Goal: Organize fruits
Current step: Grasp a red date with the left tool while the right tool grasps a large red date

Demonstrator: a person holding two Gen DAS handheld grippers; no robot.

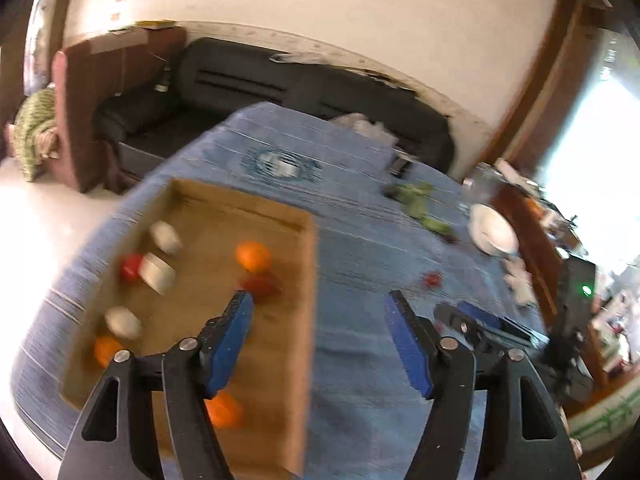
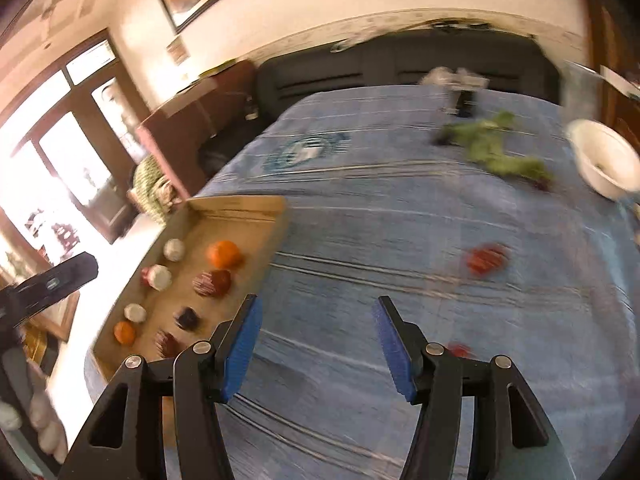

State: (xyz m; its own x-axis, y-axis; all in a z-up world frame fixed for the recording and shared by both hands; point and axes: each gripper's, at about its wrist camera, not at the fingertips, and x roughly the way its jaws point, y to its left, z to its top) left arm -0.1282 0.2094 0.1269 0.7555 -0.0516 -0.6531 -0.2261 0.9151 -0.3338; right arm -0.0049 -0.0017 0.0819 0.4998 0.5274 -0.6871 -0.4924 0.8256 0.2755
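Both views are blurred by motion; the left gripper (image 1: 320, 320) hangs with its blue pads spread wide and nothing between them, its left finger over the right edge of the cardboard tray (image 1: 304, 320) and its right finger over the blue cloth (image 1: 360, 248) that covers the table; the right gripper (image 2: 316, 328) is likewise wide apart and holds nothing, poised above bare cloth just right of the tray. In the tray lie several fruits: an orange (image 2: 224, 254) near its far end, a dark red fruit (image 2: 212, 282) just in front of it, another orange (image 2: 125, 332) at the near left corner, and pale round pieces (image 2: 174, 249) along the left side. Out on the cloth, well apart from the tray, a red fruit (image 2: 486, 259) lies alone; a smaller red piece (image 2: 458, 349) shows just beside the right gripper's right finger. Farther back lie green leafy stuff (image 2: 492, 148) and a white bowl (image 2: 604, 160) near the table's right edge.
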